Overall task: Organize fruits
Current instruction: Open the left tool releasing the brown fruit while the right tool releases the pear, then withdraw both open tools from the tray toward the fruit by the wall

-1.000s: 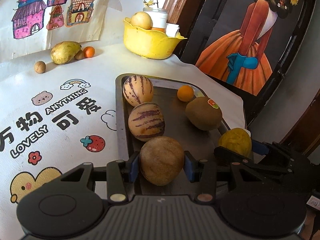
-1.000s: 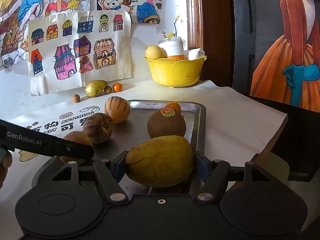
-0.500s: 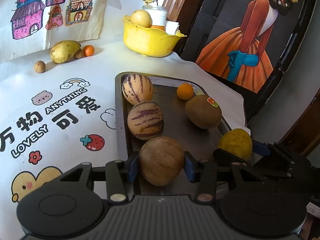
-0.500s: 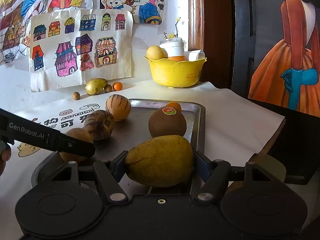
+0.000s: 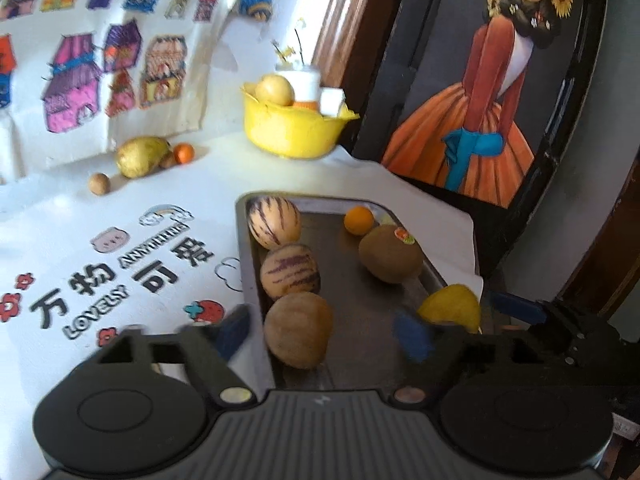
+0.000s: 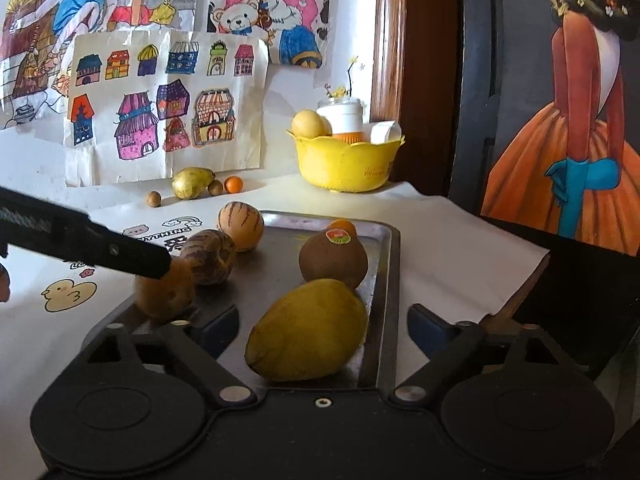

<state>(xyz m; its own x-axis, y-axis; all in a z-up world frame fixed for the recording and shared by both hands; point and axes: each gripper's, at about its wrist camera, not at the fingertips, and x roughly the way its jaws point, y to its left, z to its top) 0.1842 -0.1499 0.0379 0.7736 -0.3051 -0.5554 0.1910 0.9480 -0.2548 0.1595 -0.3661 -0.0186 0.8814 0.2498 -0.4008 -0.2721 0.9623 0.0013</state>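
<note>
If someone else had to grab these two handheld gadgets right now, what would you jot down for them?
Left gripper: fingers have just been opening, now clear of the brown fruit, which sits on the tray.
Right gripper: fingers have also just been opening; the mango lies free between them on the tray.
Also on the tray: two striped melons, a kiwi, a small orange.
Still on the cloth by the wall: a pear, a small orange fruit, two small brown fruits.
Left, probably: move those over.
</note>
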